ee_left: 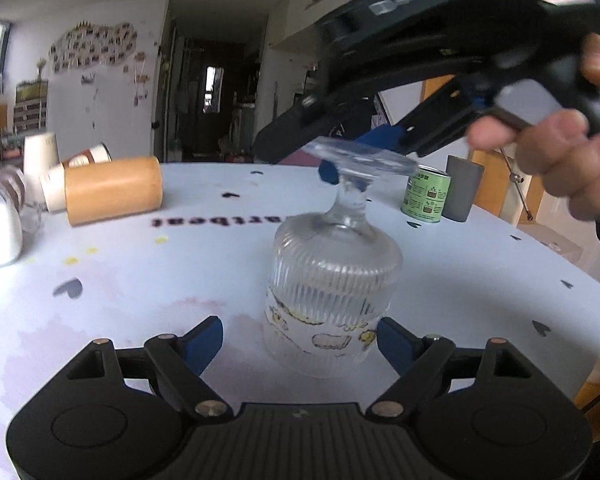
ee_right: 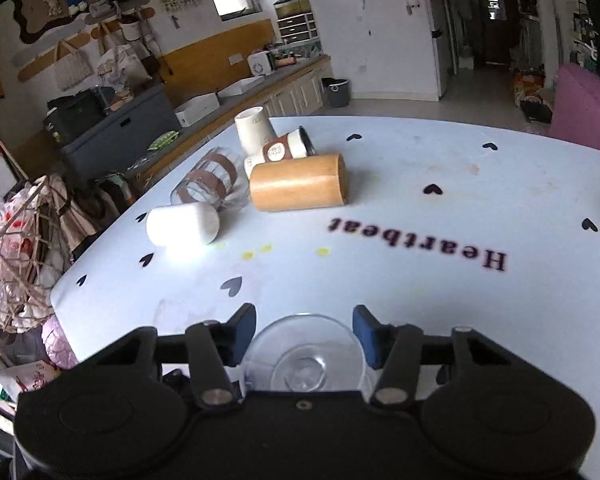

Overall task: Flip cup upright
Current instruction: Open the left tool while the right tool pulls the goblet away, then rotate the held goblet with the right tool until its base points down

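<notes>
The clear ribbed glass goblet [ee_left: 332,276] stands inverted on the white table [ee_left: 140,280]. Left gripper [ee_left: 300,344] and right gripper [ee_right: 304,336] both gape, ungrasping. Risk: slipping off the goblet's smooth foot.

One ribbed stemmed glass [ee_left: 332,280] stands mouth-down on the bench [ee_right: 440,220]. Beyond the printed word "Heartbeat" [ee_right: 418,244] lie one wooden cylinder [ee_right: 298,182], one white cup [ee_right: 182,224] and one clear glass with brown bands [ee_right: 210,180], all on their sides. Behind the cylinder are two paper cups: one plain white [ee_right: 254,130], one brown-sleeved [ee_right: 286,148]. To the stemmed glass's right stand one green can [ee_left: 426,194] and one grey cup [ee_left: 462,188]. Two tongs: left [ee_left: 300,344], right [ee_right: 304,336].
</notes>
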### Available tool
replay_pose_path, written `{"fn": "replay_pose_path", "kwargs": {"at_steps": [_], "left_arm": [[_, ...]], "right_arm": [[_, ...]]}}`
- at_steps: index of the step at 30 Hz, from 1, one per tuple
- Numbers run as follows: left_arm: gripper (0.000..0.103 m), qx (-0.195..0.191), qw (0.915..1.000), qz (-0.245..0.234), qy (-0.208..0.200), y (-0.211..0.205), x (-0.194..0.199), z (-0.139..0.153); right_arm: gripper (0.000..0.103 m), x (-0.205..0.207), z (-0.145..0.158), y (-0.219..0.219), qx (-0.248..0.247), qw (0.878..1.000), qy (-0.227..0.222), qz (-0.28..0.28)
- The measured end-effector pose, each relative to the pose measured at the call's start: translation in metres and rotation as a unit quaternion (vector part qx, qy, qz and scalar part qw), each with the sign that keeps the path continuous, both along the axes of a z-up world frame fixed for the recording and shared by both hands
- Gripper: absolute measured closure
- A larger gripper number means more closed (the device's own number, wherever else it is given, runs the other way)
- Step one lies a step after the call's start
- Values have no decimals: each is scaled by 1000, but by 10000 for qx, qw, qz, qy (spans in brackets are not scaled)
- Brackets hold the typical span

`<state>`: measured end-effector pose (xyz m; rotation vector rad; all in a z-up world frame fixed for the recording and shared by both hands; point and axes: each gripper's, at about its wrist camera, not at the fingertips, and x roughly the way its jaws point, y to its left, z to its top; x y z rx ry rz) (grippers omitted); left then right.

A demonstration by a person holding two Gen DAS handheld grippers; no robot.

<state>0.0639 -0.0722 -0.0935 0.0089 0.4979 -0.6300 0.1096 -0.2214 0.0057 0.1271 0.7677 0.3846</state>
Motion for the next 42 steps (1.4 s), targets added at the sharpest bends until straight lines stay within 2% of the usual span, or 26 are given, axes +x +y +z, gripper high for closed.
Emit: {"fn": "replay_pose_path", "kwargs": {"at_steps": [5,10,15,17,18,21,30,33,35,37,39,42], "left_arm": [[18,-43,9997,-115,200,-5,5,-1],[19,10,9992,57,402,-18,15,-7],[20,273,9992,108,268,-25,11,-8],[21,396,9990,124,180,-25,6,-9],[21,427,9988,170,149,-23,3,-9],[21,367,9990,173,200,-13,-1,-8],[20,79,9988,468,136,10,-11,-1],[20,52,9988,471,153,9,-10,0],[20,42,9987,478,167,8,-9,-1],[20,9,9987,480,170,8,-10,-1],[20,-54,9987,477,166,9,-10,-1],[20,-102,9986,479,193,9,-10,-2]], "right_arm": [[49,-26,4,-6,-38,9996,-190,200],[49,-54,1,-16,-151,9989,-321,323],[50,-72,-20,-29,-131,9993,-305,197],[55,-74,-30,-33,-134,9996,-243,72],[67,-74,-36,-36,-126,9997,-202,-5],[68,-75,-45,-43,62,9999,-23,-80],[68,-69,-53,-45,-98,9995,89,-277],[68,-68,-45,-47,-343,9990,-10,-290],[63,-65,-28,-49,-582,9977,-219,-284],[33,-53,-9,-48,-1061,9929,-438,-304],[28,-31,1,-48,-1476,9879,-329,-330],[28,7,-3,-58,-1430,9880,441,-381]]}}
